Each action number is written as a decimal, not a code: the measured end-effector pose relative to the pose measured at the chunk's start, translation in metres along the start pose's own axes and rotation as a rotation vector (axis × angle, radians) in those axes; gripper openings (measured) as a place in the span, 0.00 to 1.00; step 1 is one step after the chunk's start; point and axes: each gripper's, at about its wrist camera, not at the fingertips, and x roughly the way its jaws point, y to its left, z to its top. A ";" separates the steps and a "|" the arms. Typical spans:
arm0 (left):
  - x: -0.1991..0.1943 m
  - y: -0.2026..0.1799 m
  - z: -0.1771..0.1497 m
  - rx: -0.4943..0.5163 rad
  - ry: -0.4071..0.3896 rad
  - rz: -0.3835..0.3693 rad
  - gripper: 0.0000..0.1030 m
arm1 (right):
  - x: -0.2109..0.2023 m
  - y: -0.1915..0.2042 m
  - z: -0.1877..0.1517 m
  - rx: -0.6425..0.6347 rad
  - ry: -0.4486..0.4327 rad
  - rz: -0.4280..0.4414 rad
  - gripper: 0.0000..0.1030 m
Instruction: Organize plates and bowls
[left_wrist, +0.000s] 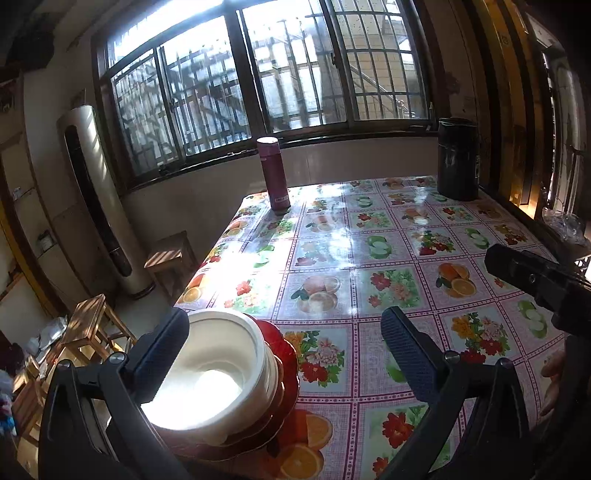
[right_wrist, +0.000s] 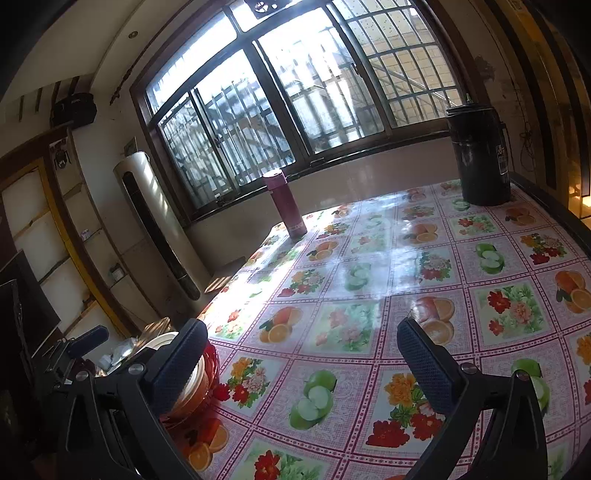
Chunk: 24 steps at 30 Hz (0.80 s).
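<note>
- Left wrist view shows the white bowls (left_wrist: 210, 373) nested together and standing on the red plates (left_wrist: 284, 369), one stack near the desk's near left corner.
- Going by that stack, the sorting looks nearly or fully done; no loose plate or bowl shows elsewhere on the desk (left_wrist: 369, 258).
- Left gripper (left_wrist: 291, 354) has its jaws spread wide and holds nothing; one finger sits just beside the bowl rim, and whether it touches I cannot tell.
- Right gripper (right_wrist: 306, 365) is likewise wide open and empty above the patterned cloth, with the stack at its left finger.
- A maroon flask (left_wrist: 274, 175) and a dark canister (left_wrist: 458, 158) stand well apart at the far edge, not part of the job.
- What may be left, as I judge it, is only to draw both grippers clear without nudging the stack, which stands close to the desk edge.
</note>
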 end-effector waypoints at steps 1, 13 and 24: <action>-0.001 0.004 -0.003 -0.012 -0.004 0.019 1.00 | 0.000 0.004 -0.003 -0.013 -0.001 0.010 1.00; 0.003 0.070 -0.047 -0.156 0.073 0.220 1.00 | 0.034 0.079 -0.045 -0.180 0.112 0.143 1.00; 0.003 0.103 -0.065 -0.234 0.106 0.214 1.00 | 0.043 0.121 -0.056 -0.246 0.121 0.178 1.00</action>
